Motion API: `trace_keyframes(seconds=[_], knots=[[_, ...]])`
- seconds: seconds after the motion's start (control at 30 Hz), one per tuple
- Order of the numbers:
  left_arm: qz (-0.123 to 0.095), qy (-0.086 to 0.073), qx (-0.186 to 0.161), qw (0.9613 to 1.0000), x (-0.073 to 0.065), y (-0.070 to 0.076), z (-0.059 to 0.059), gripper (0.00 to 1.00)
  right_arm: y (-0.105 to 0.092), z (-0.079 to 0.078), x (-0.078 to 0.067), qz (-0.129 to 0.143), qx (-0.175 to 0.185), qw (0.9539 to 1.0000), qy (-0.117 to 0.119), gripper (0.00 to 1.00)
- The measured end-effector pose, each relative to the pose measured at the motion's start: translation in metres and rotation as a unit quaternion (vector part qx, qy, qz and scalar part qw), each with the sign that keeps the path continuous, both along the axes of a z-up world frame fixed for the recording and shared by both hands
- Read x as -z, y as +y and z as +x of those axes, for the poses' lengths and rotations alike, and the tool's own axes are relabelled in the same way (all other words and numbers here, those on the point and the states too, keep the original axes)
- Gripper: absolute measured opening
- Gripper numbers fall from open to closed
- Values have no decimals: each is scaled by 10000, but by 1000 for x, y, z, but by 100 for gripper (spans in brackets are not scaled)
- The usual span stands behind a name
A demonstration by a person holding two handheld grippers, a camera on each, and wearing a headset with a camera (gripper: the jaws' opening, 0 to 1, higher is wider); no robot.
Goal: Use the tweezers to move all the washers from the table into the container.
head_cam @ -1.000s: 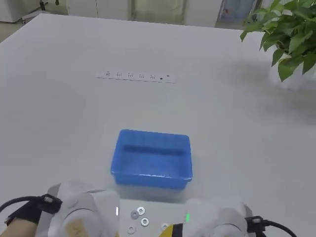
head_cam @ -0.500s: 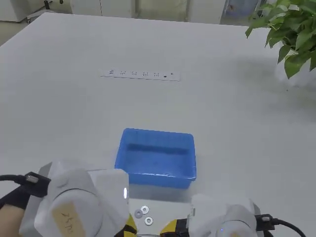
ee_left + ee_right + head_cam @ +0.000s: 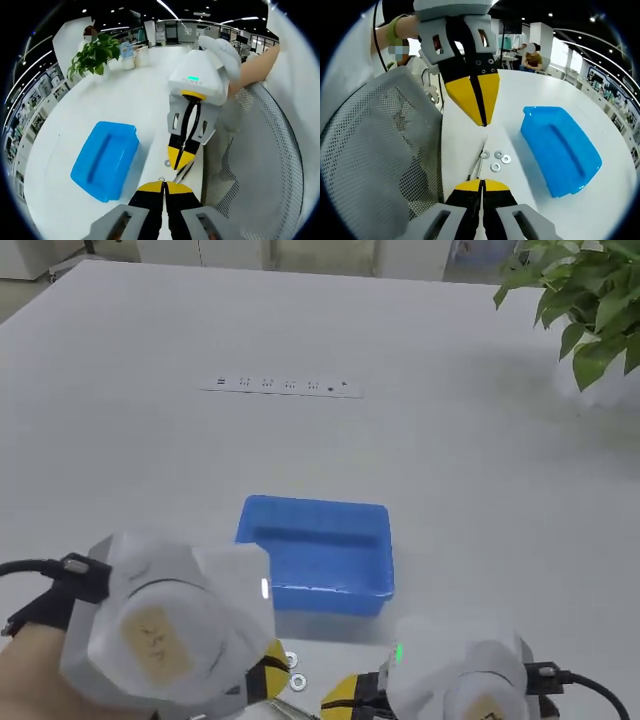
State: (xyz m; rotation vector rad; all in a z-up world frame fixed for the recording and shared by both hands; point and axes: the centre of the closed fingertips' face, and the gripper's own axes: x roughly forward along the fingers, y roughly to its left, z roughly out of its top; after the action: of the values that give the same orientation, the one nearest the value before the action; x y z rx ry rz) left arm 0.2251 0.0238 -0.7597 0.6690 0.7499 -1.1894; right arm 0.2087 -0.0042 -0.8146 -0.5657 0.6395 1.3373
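left gripper (image 3: pixel 164 186): yellow-tipped jaws closed together | right gripper (image 3: pixel 481 186): jaws closed, thin metal tweezers (image 3: pixel 479 162) at the tips, grip unclear | four small steel ring washers (image 3: pixel 495 167): on white table (image 3: pixel 450 470), beside tweezers | blue rectangular plastic container (image 3: pixel 560 150): just beyond

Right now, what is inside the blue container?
No washers show inside the container; its visible floor is bare blue. The near wall hides a strip of floor in the head view. Washers lie on the table beside the tweezers.

Left tool (image 3: pixel 163 183), right tool (image 3: pixel 481 181), jaws together.
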Motion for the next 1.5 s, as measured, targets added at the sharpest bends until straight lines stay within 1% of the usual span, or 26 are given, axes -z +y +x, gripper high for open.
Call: trace_keyframes(seconds=[0.03,0.1,0.17,0.2,0.3,0.37,0.43,0.5,0.57,0.6,0.63,0.7,0.73,0.77,0.8,0.87,0.93,1.0,1.03,1.07,1.17,1.23,1.27,1.3,1.43,1.5], knots=[[7,17,-51,10000,3,5,1,0,0,1,-1,64,78,9999,54,0],[31,178,-195,9996,13,16,2,0,0,3,-2,110,148,9998,88,0],[79,177,-225,9996,22,24,5,0,-1,5,-2,106,180,9997,82,0],[152,177,-225,9995,27,29,7,0,-1,5,-2,114,197,9997,102,0],[248,194,-208,9993,34,32,12,0,-1,4,-1,116,226,9995,160,0],[368,185,-83,9991,40,33,15,2,-1,4,-1,134,244,9994,214,1],[589,196,194,9979,49,34,14,4,-1,4,0,129,258,9993,226,3],[792,226,524,9952,57,32,10,5,-2,5,0,117,276,9993,222,3],[1004,316,831,9910,65,33,4,4,-4,7,1,106,334,9991,228,3],[1057,259,924,9898,68,33,4,4,-5,8,0,100,353,9991,223,3],[1092,160,942,9894,70,33,6,4,-6,9,0,100,385,9990,216,3],[1005,183,924,9905,71,30,6,4,-7,10,0,108,429,9988,215,3],[943,226,934,9909,71,28,4,3,-7,11,0,109,444,9987,213,3],[929,243,935,9910,71,28,4,3,-8,12,0,113,460,9987,212,3],[876,174,963,9913,70,26,5,0,-8,12,-1,116,475,9986,216,3],[896,225,1019,9905,71,27,3,0,-9,13,-1,116,492,9985,210,3],[830,306,1059,9904,67,27,-2,0,-9,13,-1,125,507,9984,212,3],[723,314,1040,9914,59,26,-5,0,-9,15,-1,124,525,9984,194,4],[713,317,1055,9914,57,26,-6,0,-9,15,-1,127,521,9984,192,5],[641,306,1068,9917,52,25,-9,0,-9,14,-2,143,502,9985,190,6],[404,160,1029,9937,32,19,-11,0,-6,13,-4,208,461,9986,142,9],[342,64,1017,9942,20,17,-13,0,-5,11,-5,222,435,9987,153,10],[322,31,1022,9942,17,16,-13,0,-4,11,-5,222,427,9987,147,11],[248,-55,1032,9943,9,12,-13,0,-4,11,-5,222,402,9989,120,12],[41,-255,1131,9932,-13,-5,-15,0,-1,10,-7,256,325,9991,64,11],[-77,-291,1160,9928,-21,-15,-17,0,-2,11,-8,254,326,9991,14,9]])
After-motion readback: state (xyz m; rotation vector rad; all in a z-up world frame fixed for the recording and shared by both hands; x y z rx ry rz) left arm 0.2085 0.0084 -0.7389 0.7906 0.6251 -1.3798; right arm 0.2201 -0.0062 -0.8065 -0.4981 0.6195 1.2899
